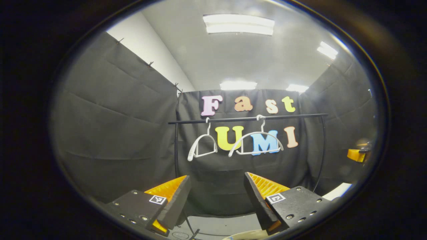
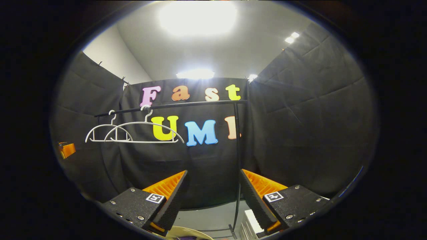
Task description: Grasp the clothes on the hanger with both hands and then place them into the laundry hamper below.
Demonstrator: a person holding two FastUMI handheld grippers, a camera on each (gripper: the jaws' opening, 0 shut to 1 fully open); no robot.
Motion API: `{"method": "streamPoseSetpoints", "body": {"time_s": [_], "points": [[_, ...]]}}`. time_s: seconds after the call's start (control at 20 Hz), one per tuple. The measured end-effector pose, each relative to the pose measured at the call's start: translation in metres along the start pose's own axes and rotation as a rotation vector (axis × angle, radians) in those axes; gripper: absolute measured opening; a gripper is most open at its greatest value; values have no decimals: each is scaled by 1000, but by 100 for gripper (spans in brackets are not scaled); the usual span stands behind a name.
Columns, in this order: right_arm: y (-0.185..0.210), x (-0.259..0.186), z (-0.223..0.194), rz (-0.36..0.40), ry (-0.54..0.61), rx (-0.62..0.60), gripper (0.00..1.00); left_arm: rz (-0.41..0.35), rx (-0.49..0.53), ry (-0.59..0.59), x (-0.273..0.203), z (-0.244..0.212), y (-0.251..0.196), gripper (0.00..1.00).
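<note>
A black rail (image 1: 247,118) spans the booth on thin uprights, above and beyond the fingers. Two bare white hangers (image 1: 202,146) (image 1: 256,143) hook over it, side by side, apart. In the right gripper view both hangers (image 2: 108,133) (image 2: 146,133) overlap up-left of the fingers.

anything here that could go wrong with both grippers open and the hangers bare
Both hangers on the rail look bare, so another grasp there would likely catch only a hanger. The right gripper, open, sits near the rack's upright post and could knock it. The left gripper is open too.
</note>
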State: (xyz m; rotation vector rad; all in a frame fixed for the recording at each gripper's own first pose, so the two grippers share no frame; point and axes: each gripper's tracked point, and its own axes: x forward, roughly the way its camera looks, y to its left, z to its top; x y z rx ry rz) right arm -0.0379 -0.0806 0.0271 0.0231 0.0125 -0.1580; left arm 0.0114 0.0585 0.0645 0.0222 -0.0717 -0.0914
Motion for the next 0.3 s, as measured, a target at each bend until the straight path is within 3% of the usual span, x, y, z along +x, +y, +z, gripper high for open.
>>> {"method": "streamPoseSetpoints", "body": {"time_s": [0.25,0.3], "points": [[2,2,-3,5,7,1,91,4,15,2,0,0,0,92],[2,3,-3,5,5,-1,93,1,19,0,0,1,0,99]]}}
